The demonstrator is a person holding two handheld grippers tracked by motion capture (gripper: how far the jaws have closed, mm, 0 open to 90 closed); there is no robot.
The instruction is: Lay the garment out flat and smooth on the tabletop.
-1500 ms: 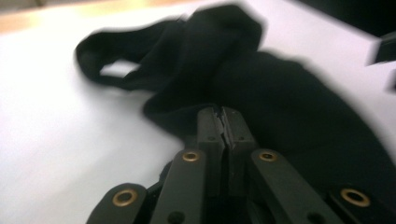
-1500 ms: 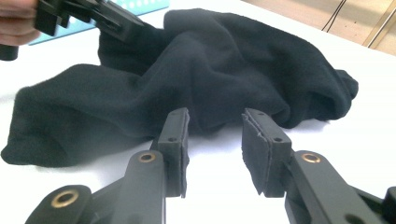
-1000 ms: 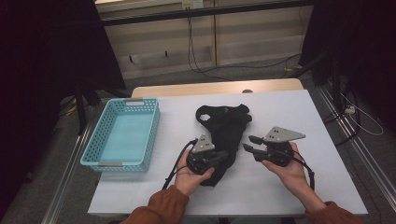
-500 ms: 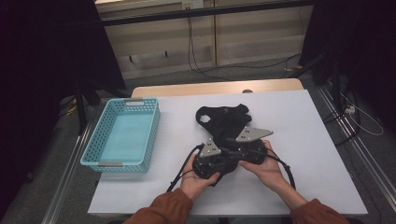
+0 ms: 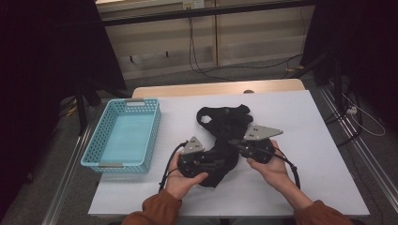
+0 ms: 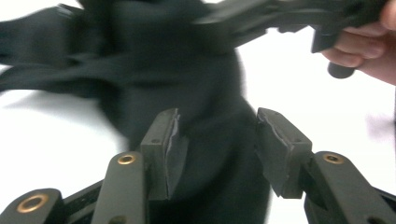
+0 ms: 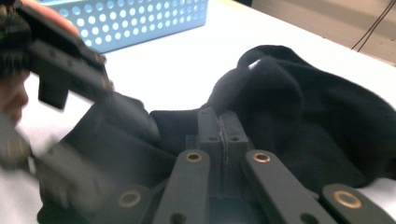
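A black garment (image 5: 225,122) lies crumpled on the white table (image 5: 309,117). My left gripper (image 5: 218,162) comes at its near end from the left. Its jaws have just been opening and now stand apart in the left gripper view (image 6: 219,140), with the dark cloth (image 6: 187,70) between them and untouched by the pads. My right gripper (image 5: 237,146) reaches in from the right. Its jaws have just been closing, and in the right gripper view (image 7: 218,122) the pads meet on a fold of the garment (image 7: 289,102). Each view also catches the other gripper close by.
A light blue mesh basket (image 5: 136,102) stands at the table's left side with nothing in it, and its wall (image 7: 140,18) shows beyond the garment. Bare white tabletop lies right of the garment. Cables trail from both grippers towards the near edge.
The right gripper moved left onto the garment. The two grippers met at its near end half a second ago and have since drawn apart, the left one shifting left with its jaws opened.
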